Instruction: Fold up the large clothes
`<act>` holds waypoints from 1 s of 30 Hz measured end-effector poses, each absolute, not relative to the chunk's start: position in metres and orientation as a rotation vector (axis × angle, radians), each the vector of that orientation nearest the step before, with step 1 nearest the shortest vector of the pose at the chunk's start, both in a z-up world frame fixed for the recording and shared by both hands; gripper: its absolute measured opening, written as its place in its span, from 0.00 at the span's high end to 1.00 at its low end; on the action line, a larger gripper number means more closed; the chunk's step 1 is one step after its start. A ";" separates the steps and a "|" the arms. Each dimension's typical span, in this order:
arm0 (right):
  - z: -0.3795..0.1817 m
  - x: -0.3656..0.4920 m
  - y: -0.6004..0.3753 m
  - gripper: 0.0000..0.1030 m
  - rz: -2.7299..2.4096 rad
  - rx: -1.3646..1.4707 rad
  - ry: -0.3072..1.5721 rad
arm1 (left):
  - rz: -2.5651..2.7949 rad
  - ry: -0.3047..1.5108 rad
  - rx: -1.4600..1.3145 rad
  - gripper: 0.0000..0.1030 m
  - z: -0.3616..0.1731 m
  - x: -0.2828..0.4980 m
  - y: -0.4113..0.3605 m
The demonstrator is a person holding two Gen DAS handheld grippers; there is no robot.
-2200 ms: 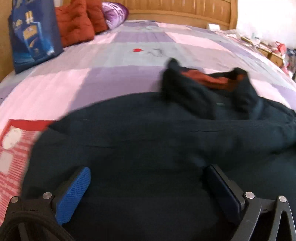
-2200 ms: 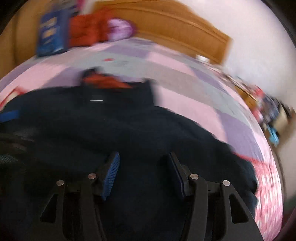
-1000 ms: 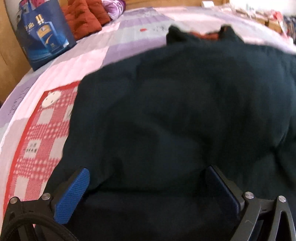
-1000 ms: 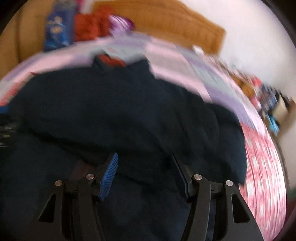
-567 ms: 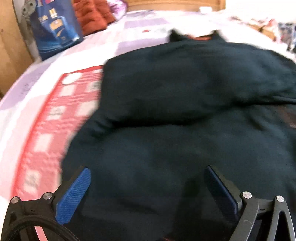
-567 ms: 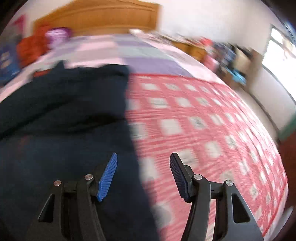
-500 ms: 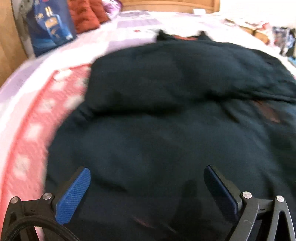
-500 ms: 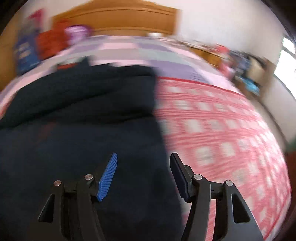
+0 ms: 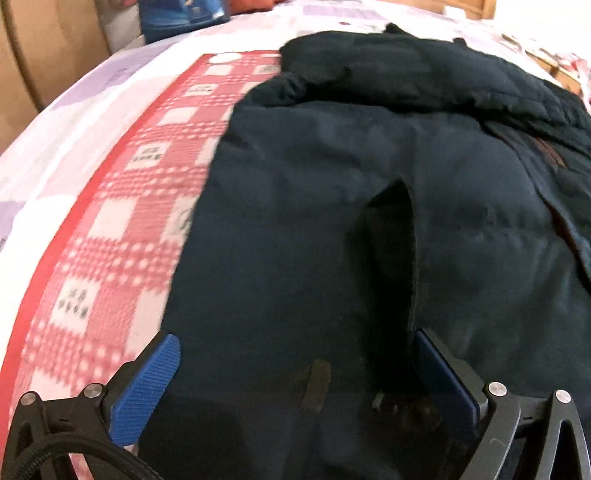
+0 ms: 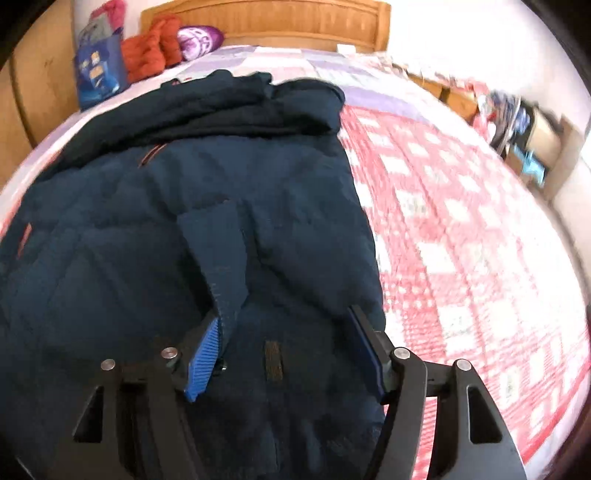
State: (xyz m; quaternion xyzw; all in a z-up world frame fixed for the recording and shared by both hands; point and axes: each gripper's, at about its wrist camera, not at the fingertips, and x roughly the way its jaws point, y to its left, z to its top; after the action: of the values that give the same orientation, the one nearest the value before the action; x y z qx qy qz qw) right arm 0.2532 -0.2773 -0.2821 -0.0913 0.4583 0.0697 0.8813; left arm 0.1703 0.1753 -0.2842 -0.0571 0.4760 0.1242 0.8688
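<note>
Hovering low over jacket (image 9: 332,221), both tongs (image 9: 295,369) (image 10: 286,343) spread wide

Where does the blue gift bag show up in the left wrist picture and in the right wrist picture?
Left wrist view: the blue gift bag is at the top edge, left of centre, cut off by the frame.
Right wrist view: it stands upper left, beside the red cushions.
Shared landmark: the dark jacket lying on the red checked blanket.
</note>
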 end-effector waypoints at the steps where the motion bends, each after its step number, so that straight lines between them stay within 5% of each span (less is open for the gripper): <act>1: -0.276 0.249 -0.270 0.35 0.157 -0.203 0.932 | 0.259 0.986 -0.120 0.00 -0.280 0.165 0.170; 9: -0.286 0.166 -0.216 0.35 0.432 -0.324 0.949 | 0.243 1.049 -0.057 0.01 -0.284 0.096 0.123; 18: -0.294 0.135 -0.365 0.35 -0.012 -0.195 1.045 | 0.375 1.036 -0.082 0.00 -0.285 0.032 0.165; 30: -0.288 0.075 -0.352 0.35 -0.085 -0.098 1.084 | 0.412 1.090 -0.077 0.00 -0.281 -0.006 0.207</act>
State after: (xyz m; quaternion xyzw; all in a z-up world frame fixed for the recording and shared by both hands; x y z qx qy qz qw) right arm 0.0753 -0.3524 -0.2880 -0.0468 0.5154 -0.0402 0.8547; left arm -0.0062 0.2074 -0.2812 -0.0361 0.5143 0.1946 0.8344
